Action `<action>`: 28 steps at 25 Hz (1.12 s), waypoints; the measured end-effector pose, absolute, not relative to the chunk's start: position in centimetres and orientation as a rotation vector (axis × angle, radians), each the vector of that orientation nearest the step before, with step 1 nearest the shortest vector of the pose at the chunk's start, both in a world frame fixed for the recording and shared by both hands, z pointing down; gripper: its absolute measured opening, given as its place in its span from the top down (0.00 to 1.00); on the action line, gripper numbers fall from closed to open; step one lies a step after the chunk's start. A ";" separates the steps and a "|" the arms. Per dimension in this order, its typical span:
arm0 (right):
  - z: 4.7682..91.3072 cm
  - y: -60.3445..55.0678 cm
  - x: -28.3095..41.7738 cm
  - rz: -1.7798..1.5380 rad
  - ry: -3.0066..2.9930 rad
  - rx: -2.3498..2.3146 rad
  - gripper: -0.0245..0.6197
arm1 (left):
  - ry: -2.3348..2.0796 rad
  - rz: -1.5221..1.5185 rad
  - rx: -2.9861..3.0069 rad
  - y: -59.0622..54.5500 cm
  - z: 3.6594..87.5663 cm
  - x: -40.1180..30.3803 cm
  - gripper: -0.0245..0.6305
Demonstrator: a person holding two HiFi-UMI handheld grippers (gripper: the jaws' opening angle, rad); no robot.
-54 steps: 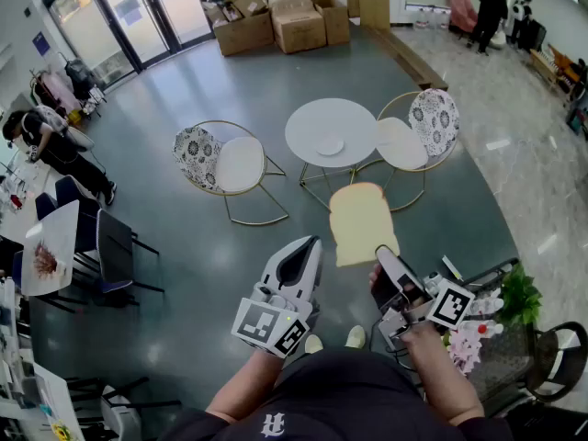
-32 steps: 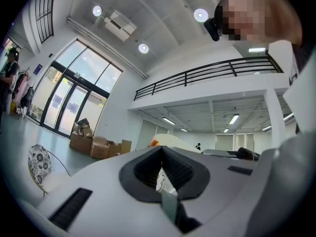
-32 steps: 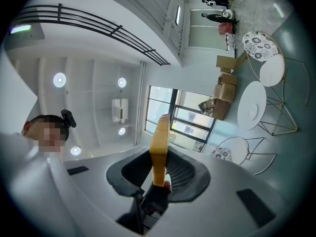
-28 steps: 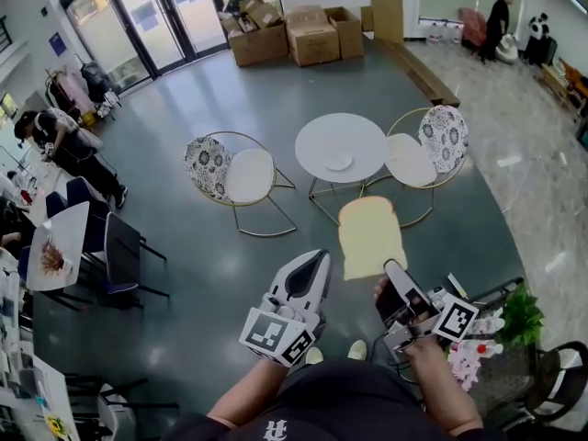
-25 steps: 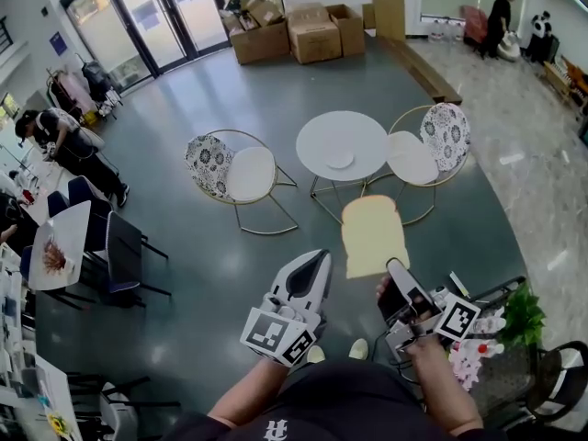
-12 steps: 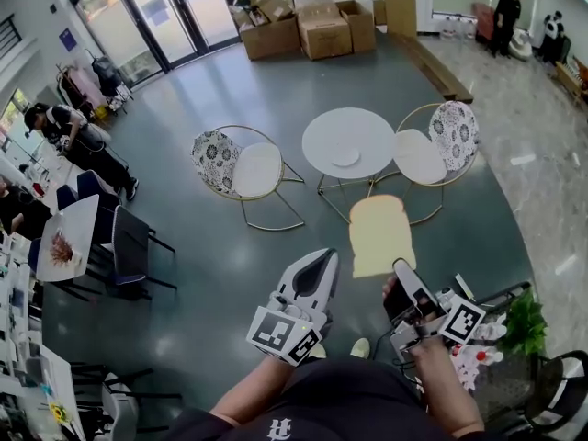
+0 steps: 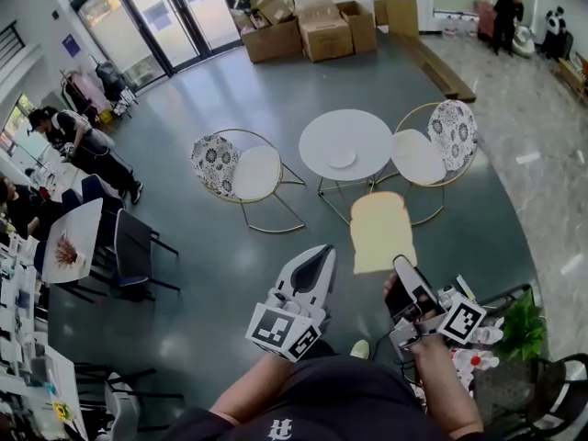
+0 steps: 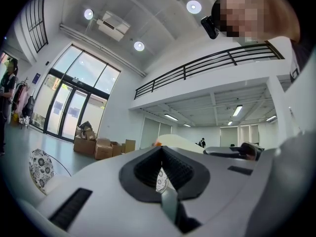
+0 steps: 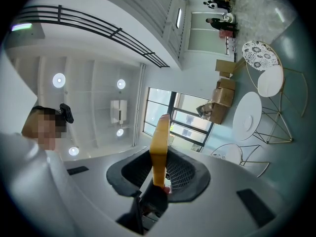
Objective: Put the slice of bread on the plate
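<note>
1. The left gripper (image 7: pixel 319 252) is nearest to the person, at about 6 o'clock in the head view. Its jaws are pressed together and nothing is between them.
2. The right gripper (image 7: pixel 399 268) is at 3 o'clock from the left one. It pinches the slice of bread (image 7: pixel 381 231) by its lower edge.
3. The slice is in the air above the floor (image 7: pixel 230 274). It points out of the jaws toward 12 o'clock and is well apart from the plate.
4. I judge that the slice is light and soft, so it is easy to crush or tear. Because it is held by one edge only, it can bend or flop over. The crust border is probably the firmest place to hold, with gentle pressure.
5. The plate (image 7: pixel 342 158) lies on a round white table (image 7: pixel 322 131), at about 11 o'clock from the slice.
6. A chair (image 7: pixel 241 168) stands at 9 o'clock of the table and a second chair (image 7: pixel 432 141) at 3 o'clock.
</note>
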State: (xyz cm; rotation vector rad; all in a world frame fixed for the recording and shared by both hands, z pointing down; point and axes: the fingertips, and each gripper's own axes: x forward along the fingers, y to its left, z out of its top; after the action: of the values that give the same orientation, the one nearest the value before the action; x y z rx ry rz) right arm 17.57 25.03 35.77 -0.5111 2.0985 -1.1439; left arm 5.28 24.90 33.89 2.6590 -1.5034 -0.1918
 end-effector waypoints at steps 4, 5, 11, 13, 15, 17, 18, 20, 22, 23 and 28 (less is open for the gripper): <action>35.6 24.4 18.1 -1.133 2.088 -0.508 0.82 | -1.509 -0.198 2.674 23.7 33.5 5.7 0.96; 35.6 24.1 18.0 -1.132 2.088 -0.511 0.82 | -1.506 -0.202 2.678 23.3 33.4 5.7 0.96; 36.3 21.8 17.1 -1.140 2.082 -0.542 0.82 | -1.474 -0.218 2.678 20.4 33.8 5.1 0.96; 36.5 20.3 16.4 -1.138 2.082 -0.553 0.82 | -1.459 -0.217 2.691 18.8 34.2 4.4 0.96; 36.4 18.6 15.7 -1.132 2.081 -0.561 0.82 | -1.446 -0.213 2.706 16.7 34.6 3.5 0.96; 36.2 16.4 15.0 -1.119 2.084 -0.571 0.82 | -1.432 -0.200 2.734 13.9 35.0 2.3 0.96; 36.0 15.2 14.6 -1.109 2.090 -0.576 0.82 | -1.426 -0.196 2.745 12.3 35.1 1.7 0.96; 35.7 12.6 13.6 -1.089 2.101 -0.589 0.82 | -1.420 -0.194 2.757 8.9 35.1 0.2 0.96; 35.4 10.0 12.4 -1.072 2.108 -0.607 0.82 | -1.418 -0.201 2.765 5.9 34.7 -1.4 0.96; 35.3 8.8 11.6 -1.063 2.111 -0.616 0.82 | -1.415 -0.207 2.768 4.6 34.5 -2.1 0.96; 35.7 3.0 8.3 -1.052 2.092 -0.649 0.82 | -1.385 -0.227 2.788 -1.3 34.4 -4.7 0.96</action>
State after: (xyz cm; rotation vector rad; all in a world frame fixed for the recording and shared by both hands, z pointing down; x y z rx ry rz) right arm 8.25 2.96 35.71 -0.6491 2.0919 -1.0518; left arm -4.65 -1.30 34.38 2.7881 -1.3853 -0.2272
